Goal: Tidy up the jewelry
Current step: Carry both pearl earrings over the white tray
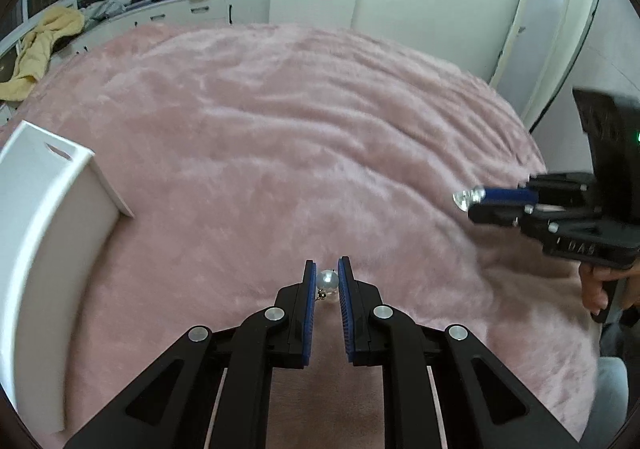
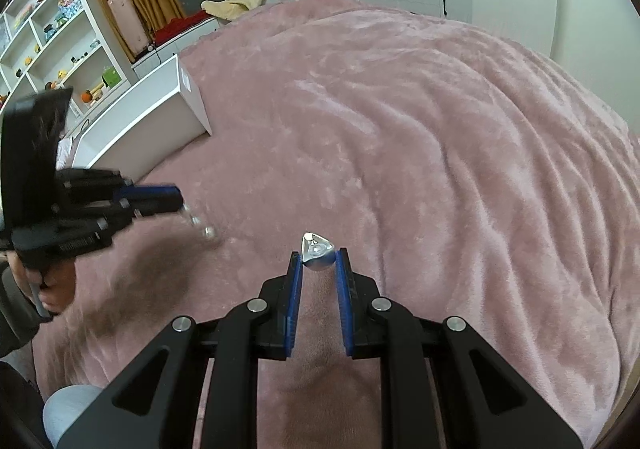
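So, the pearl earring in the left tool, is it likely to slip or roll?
Probably slippery: the pearl earring is round and glossy, pinched between the left tool's flat blue pads at their tips only. If dropped, the plush pink blanket would likely stop it rolling.

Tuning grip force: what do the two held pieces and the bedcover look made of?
Pearl earring in the left tongs: glossy white bead, pearl or imitation, on a small gold-toned fitting. Silver piece in the right tongs: polished metal by its mirror glints, possibly plated. Pink bedcover: plush fleece-like fabric, matte nap with soft ripples.
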A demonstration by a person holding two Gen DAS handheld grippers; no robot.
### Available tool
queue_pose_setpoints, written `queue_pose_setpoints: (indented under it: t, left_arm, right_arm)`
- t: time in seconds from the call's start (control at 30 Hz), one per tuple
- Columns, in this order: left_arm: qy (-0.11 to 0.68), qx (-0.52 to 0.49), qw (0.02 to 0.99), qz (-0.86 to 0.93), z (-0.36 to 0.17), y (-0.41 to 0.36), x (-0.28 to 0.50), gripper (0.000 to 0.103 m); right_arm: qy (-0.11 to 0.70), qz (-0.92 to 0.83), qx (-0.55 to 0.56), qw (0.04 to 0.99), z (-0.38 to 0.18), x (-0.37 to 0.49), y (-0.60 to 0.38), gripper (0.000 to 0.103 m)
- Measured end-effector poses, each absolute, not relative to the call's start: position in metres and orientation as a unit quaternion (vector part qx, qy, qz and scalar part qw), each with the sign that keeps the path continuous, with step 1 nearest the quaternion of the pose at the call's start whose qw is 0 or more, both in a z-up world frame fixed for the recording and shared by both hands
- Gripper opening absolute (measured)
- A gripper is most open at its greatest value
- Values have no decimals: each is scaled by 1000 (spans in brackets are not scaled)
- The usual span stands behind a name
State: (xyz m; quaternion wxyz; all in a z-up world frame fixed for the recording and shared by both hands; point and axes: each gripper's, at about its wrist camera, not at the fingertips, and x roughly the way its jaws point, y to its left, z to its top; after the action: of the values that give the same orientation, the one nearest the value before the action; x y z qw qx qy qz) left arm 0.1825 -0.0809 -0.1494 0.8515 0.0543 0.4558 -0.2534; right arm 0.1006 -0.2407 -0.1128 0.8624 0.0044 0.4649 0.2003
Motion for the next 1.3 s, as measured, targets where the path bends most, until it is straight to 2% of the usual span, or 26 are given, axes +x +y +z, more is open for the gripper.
queue_pose_setpoints:
  t: [0.73,1.3]
  left_arm:
    - [408,69,889,-197,-62,3,185,16]
    - [399,50,909,-111,-27,133,184,16]
  right_arm:
    - [441,209,-56,871,-52,111,-174,18]
    - [404,279,-95,866,-21,157,-20,18]
